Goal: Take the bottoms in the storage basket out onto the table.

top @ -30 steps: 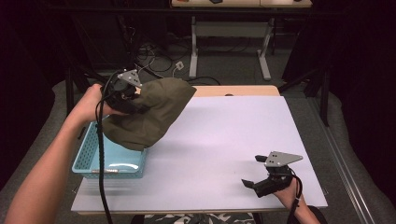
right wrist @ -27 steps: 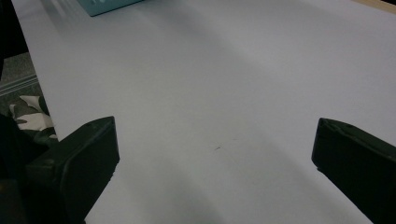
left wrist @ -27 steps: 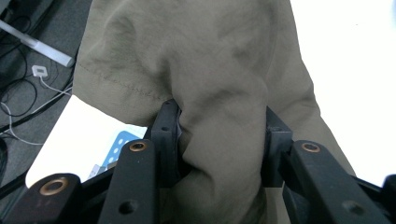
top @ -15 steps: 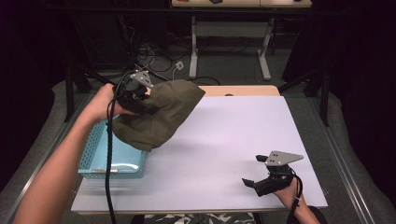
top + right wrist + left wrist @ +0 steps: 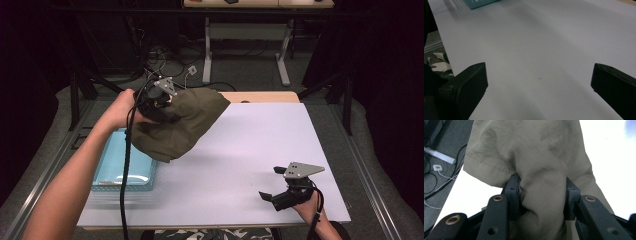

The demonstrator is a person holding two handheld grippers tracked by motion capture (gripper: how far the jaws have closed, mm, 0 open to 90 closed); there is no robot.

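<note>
Your left gripper (image 5: 541, 195) has its jaws closed on a bunched fold of the olive-green cloth (image 5: 182, 127), which fills the gap between them. The cloth hangs clear of the surface, above the left edge of the tabletop (image 5: 250, 150) toward the far-left corner, and overlaps the far end of the teal basket (image 5: 125, 167) lying along that left edge. Your right gripper (image 5: 277, 187) sits near the near-right corner, jaws spread wide and holding nothing.

Dim room, grey floor (image 5: 240, 75), cables (image 5: 165, 57)
</note>
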